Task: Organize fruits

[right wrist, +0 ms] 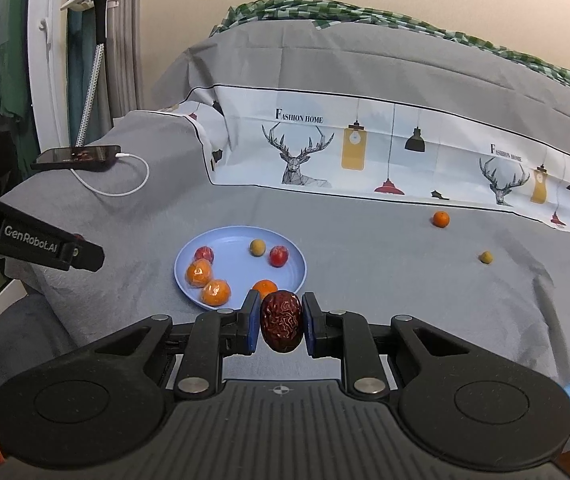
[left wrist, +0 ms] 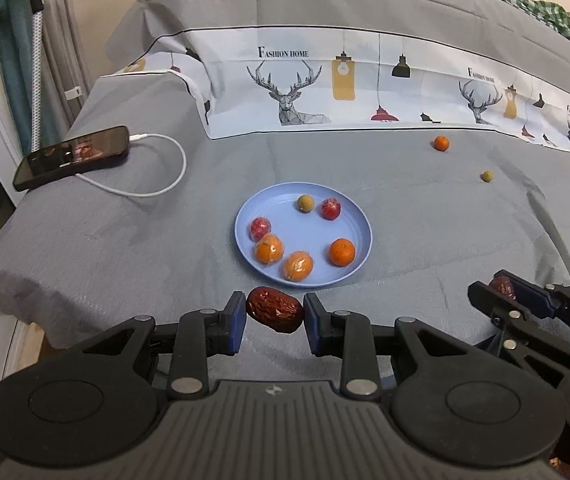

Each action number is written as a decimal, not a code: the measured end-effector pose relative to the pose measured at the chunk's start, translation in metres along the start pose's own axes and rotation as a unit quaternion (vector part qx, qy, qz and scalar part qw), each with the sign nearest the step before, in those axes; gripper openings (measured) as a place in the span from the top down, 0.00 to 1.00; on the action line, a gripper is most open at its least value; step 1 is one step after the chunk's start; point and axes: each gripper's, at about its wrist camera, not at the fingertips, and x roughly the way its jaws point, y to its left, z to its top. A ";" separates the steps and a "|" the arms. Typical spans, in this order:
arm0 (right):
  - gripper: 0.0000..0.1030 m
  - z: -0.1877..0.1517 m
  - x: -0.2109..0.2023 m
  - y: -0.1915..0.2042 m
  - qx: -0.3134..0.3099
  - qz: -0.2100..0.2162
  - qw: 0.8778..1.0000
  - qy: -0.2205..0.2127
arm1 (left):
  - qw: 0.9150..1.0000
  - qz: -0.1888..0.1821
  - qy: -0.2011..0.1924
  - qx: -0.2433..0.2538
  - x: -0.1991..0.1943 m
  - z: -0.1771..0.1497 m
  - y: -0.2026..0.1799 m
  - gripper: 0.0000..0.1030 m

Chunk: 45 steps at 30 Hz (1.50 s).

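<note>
A blue plate (left wrist: 359, 226) (right wrist: 299, 268) sits mid-table and holds three oranges, two red fruits and one small green fruit. My left gripper (left wrist: 274, 322) is shut on a wrinkled red date (left wrist: 275, 309), just in front of the plate's near rim. My right gripper (right wrist: 279, 322) is shut on another red date (right wrist: 281, 320), near the plate's right front rim; it also shows at the right of the left wrist view (left wrist: 509, 292). A loose orange (left wrist: 441, 143) (right wrist: 441, 219) and a small green fruit (left wrist: 486, 176) (right wrist: 485, 257) lie on the cloth at far right.
A phone (left wrist: 73, 157) (right wrist: 79, 157) on a white charging cable (left wrist: 165, 184) lies at the far left. A printed cloth (left wrist: 365, 88) drapes over a raised back. The grey tablecloth (left wrist: 125, 248) drops off at the left edge.
</note>
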 end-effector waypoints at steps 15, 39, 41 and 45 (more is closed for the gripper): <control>0.78 0.026 0.080 -0.003 -0.012 0.020 1.000 0.016 | 1.000 0.006 0.023 0.016 0.081 0.060 0.001 0.67; 0.78 0.027 0.240 -0.012 -0.041 0.046 0.995 0.082 | 0.997 -0.005 0.045 0.059 0.241 0.096 -0.011 0.66; 0.78 0.027 0.247 -0.012 -0.044 0.051 0.994 0.090 | 0.997 0.005 0.042 0.068 0.245 0.095 -0.012 0.33; 0.22 0.027 0.252 -0.013 -0.029 0.052 0.989 0.136 | 0.998 0.033 0.035 0.049 0.229 0.092 -0.004 0.00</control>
